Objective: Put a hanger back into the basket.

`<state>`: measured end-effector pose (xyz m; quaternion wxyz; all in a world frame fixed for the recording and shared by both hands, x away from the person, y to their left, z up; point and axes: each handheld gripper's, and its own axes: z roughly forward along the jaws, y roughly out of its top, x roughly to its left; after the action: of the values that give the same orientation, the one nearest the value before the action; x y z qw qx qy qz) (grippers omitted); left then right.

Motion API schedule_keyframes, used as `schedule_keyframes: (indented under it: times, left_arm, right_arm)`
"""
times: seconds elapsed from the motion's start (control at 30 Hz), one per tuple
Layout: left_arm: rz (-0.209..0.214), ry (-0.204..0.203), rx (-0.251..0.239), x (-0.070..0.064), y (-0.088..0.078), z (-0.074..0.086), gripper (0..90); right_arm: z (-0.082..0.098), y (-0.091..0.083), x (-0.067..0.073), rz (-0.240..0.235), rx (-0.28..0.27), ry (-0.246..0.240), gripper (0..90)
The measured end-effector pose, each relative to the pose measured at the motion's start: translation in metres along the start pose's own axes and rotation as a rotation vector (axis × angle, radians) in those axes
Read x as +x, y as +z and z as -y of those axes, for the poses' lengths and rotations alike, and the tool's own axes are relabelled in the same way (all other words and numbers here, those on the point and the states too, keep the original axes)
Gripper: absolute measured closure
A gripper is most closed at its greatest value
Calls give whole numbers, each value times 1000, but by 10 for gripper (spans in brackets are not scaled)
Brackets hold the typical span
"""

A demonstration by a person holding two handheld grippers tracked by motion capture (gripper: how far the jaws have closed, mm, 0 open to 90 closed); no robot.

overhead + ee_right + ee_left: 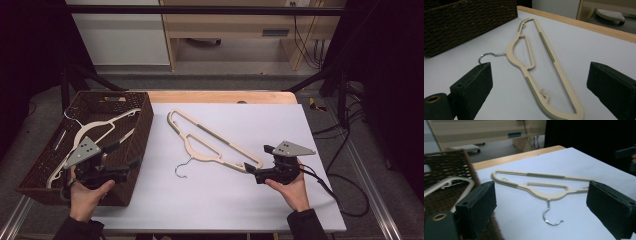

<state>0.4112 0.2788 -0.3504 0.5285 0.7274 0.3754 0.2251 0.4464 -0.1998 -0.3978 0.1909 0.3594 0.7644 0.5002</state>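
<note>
My left gripper hovers over the near right corner of the brown woven basket, jaws spread wide and empty. My right gripper sits at the near right of the white sheet, jaws also released, just beside the near end of the cream hanger. That hanger lies flat mid-table, its metal hook pointing toward me. Another white hanger rests inside the basket.

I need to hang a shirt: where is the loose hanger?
In the high view the beige hanger lies flat mid-table on the white sheet, right of the wicker basket, its end near the right gripper.
</note>
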Motion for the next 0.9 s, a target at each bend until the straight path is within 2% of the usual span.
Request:
schedule_keyframes:
  times: [0.17, 0.43, 0.73, 0.9]
  left_arm:
    - [39, 24, 9, -13, 8, 5, 84]
    - [84, 38, 32, -22, 18, 14, 81]
    - [110, 57, 53, -27, 27, 19, 78]
    - [112, 51, 53, -26, 28, 20, 78]
  right_arm:
    - [-5, 16, 2, -16, 21, -5, 70]
    - [-10, 44, 4, -24, 68, -30, 114]
    - [-2, 80, 4, -49, 185, -56, 196]
    - [4, 95, 3, -54, 242, -75, 265]
